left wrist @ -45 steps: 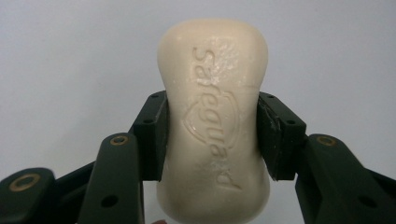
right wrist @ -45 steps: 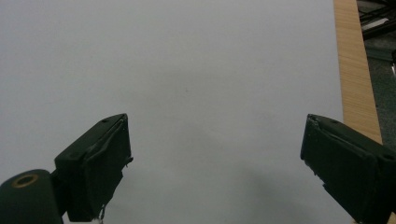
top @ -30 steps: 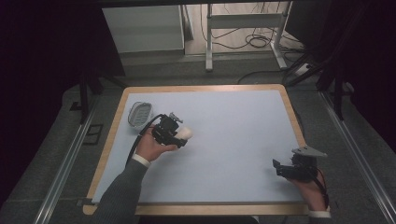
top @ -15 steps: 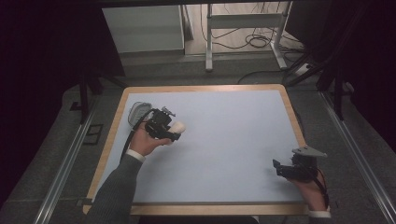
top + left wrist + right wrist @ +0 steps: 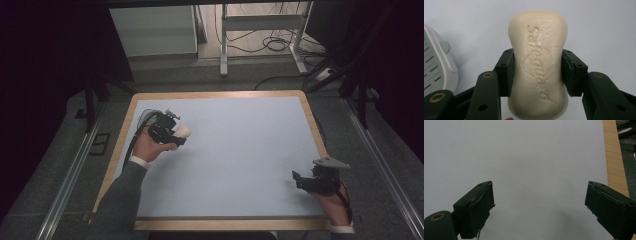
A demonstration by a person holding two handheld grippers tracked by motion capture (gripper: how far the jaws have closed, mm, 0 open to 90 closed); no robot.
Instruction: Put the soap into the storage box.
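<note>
High view: the left gripper (image 5: 175, 136) is clamping a cream soap bar (image 5: 183, 132) above the table's (image 5: 240, 150) left side, beside a grey soap dish (image 5: 436, 67); the right gripper (image 5: 300, 181) is resting wide open near the right edge.

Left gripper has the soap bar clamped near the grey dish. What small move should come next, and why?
Probably carry the soap bar sideways over the slotted dish and lower it: the left gripper has it clamped between its jaws, beside the dish. The right gripper is open near the table's edge.

Cream soap, black jaws, pale blue table

The cream bar of soap (image 5: 538, 65) bears an embossed shield and lettering; the pale grey slotted soap dish (image 5: 436, 67) sits on the pale blue, wood-edged table (image 5: 240, 165).
</note>
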